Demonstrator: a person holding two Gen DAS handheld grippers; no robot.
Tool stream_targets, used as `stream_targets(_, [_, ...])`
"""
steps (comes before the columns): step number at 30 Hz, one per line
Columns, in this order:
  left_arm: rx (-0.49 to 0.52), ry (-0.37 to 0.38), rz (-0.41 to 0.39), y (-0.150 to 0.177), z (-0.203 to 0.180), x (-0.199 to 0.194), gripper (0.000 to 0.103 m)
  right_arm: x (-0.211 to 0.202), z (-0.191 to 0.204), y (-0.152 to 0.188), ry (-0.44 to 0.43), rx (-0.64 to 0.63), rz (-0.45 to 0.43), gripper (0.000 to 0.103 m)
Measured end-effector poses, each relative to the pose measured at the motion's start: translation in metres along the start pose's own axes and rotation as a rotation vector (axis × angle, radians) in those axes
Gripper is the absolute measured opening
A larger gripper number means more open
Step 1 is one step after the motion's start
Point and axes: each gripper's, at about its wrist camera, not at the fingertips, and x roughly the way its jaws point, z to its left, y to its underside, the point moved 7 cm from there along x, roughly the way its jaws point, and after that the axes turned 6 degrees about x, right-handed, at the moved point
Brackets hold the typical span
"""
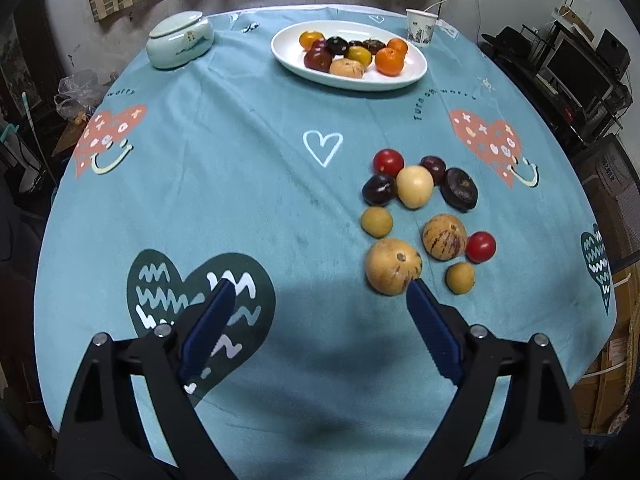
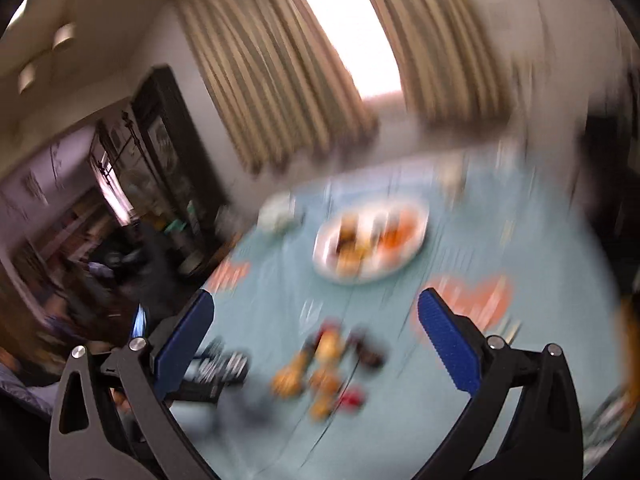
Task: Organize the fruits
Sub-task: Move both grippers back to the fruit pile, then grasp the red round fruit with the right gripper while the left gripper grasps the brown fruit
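The left gripper (image 1: 320, 292) is spread apart over the blue heart-print counter (image 1: 240, 200). A round tan speckled fruit (image 1: 393, 266) sits just past its right tip, low right. The right gripper (image 2: 316, 304) is spread apart, holding nothing. The white oval plate (image 1: 416, 68) of fruit sits up top.

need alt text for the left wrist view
Open left gripper hovers over a blue heart-print tablecloth, nothing between its blue fingers. Ten loose fruits lie just ahead to the right; farther back, a white plate of fruit.
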Motion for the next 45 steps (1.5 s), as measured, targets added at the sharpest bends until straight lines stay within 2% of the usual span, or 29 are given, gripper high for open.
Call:
stream_targets(1, [0.001, -0.001, -0.009, -0.003, 0.000, -0.002, 0.089, -0.017, 0.009, -0.021, 0.011, -0.044, -0.077, 0.102])
stream_targets(2, [0.002, 0.000, -0.021, -0.006, 0.000, -0.005, 0.089, -0.047, 0.023, -0.049, 0.027, -0.093, -0.192, 0.102])
stream_targets(3, [0.004, 0.002, -0.029, -0.009, 0.000, -0.007, 0.089, -0.064, 0.031, -0.065, 0.036, -0.115, -0.258, 0.102])
stream_targets(4, [0.006, 0.002, -0.036, -0.011, -0.001, -0.009, 0.089, -0.093, 0.045, -0.085, 0.056, -0.144, -0.362, 0.102])
stream_targets(7, [0.010, 0.007, -0.053, -0.015, -0.003, -0.014, 0.089, -0.147, 0.066, -0.109, 0.114, -0.132, -0.564, 0.102])
stream_targets(8, [0.012, 0.008, -0.055, -0.015, -0.003, -0.014, 0.089, -0.153, 0.069, -0.108, 0.097, -0.116, -0.585, 0.102])
stream_targets(9, [0.015, 0.009, -0.056, -0.016, -0.004, -0.014, 0.089, -0.154, 0.070, -0.104, 0.045, -0.094, -0.576, 0.102])
stream_targets(10, [0.018, 0.010, -0.055, -0.015, -0.005, -0.014, 0.089, -0.150, 0.071, -0.099, -0.020, -0.075, -0.542, 0.102])
stream_targets(11, [0.024, 0.007, -0.051, -0.015, -0.005, -0.013, 0.089, -0.134, 0.069, -0.091, -0.075, -0.060, -0.453, 0.102])
stream_targets(12, [0.028, 0.005, -0.049, -0.014, -0.006, -0.012, 0.089, -0.116, 0.066, -0.081, -0.079, -0.053, -0.365, 0.102])
stream_targets(13, [0.032, 0.005, -0.045, -0.013, -0.006, -0.011, 0.089, -0.089, 0.058, -0.066, -0.044, -0.055, -0.259, 0.102])
stream_targets(15, [0.042, 0.006, -0.033, -0.010, -0.008, -0.007, 0.089, -0.051, 0.042, -0.039, 0.032, -0.047, -0.180, 0.102])
stream_targets(18, [0.063, 0.007, -0.009, -0.003, -0.013, 0.000, 0.089, 0.025, 0.006, 0.030, 0.163, -0.042, 0.089, 0.102])
stream_targets(19, [0.069, 0.006, -0.003, -0.001, -0.014, 0.001, 0.089, 0.043, -0.006, 0.051, 0.220, -0.061, 0.149, 0.102])
stream_targets(20, [0.072, 0.007, 0.002, 0.001, -0.014, 0.002, 0.089, 0.063, -0.018, 0.078, 0.287, -0.104, 0.219, 0.099])
stream_targets(22, [0.069, 0.006, 0.015, 0.006, -0.011, 0.004, 0.089, 0.083, -0.025, 0.122, 0.305, -0.179, 0.359, 0.091])
stream_targets(23, [0.066, 0.001, 0.025, 0.008, -0.010, 0.006, 0.089, 0.094, -0.030, 0.143, 0.310, -0.217, 0.426, 0.078])
stream_targets(24, [0.063, -0.003, 0.030, 0.009, -0.009, 0.007, 0.089, 0.101, -0.035, 0.156, 0.335, -0.251, 0.469, 0.074])
stream_targets(26, [0.058, 0.003, 0.043, 0.012, -0.008, 0.009, 0.089, 0.109, -0.039, 0.170, 0.333, -0.281, 0.529, 0.071])
stream_targets(28, [0.061, 0.012, 0.054, 0.016, -0.011, 0.010, 0.089, 0.111, -0.041, 0.173, 0.327, -0.308, 0.537, 0.070])
stream_targets(29, [0.071, 0.026, 0.062, 0.018, -0.015, 0.011, 0.089, 0.116, -0.044, 0.182, 0.307, -0.308, 0.573, 0.069])
stream_targets(34, [0.178, 0.098, 0.070, 0.021, -0.053, 0.011, 0.089, 0.146, -0.045, 0.196, 0.249, -0.371, 0.642, 0.063])
stream_targets(35, [0.189, 0.113, 0.070, 0.021, -0.059, 0.012, 0.089, 0.152, -0.045, 0.198, 0.230, -0.370, 0.652, 0.057])
stream_targets(37, [0.193, 0.145, 0.075, 0.019, -0.073, 0.016, 0.089, 0.162, -0.040, 0.203, 0.158, -0.368, 0.695, 0.035])
stream_targets(38, [0.192, 0.155, 0.081, 0.017, -0.078, 0.020, 0.089, 0.164, -0.037, 0.206, 0.114, -0.361, 0.732, 0.029])
stream_targets(39, [0.188, 0.163, 0.090, 0.016, -0.084, 0.025, 0.088, 0.162, -0.037, 0.203, 0.123, -0.370, 0.731, 0.029])
stream_targets(42, [0.176, 0.168, 0.104, 0.013, -0.102, 0.041, 0.079, 0.149, -0.042, 0.192, 0.115, -0.316, 0.708, 0.029])
stream_targets(45, [0.134, 0.174, 0.135, 0.009, -0.115, 0.059, 0.057, 0.134, -0.052, 0.183, 0.119, -0.271, 0.689, 0.029])
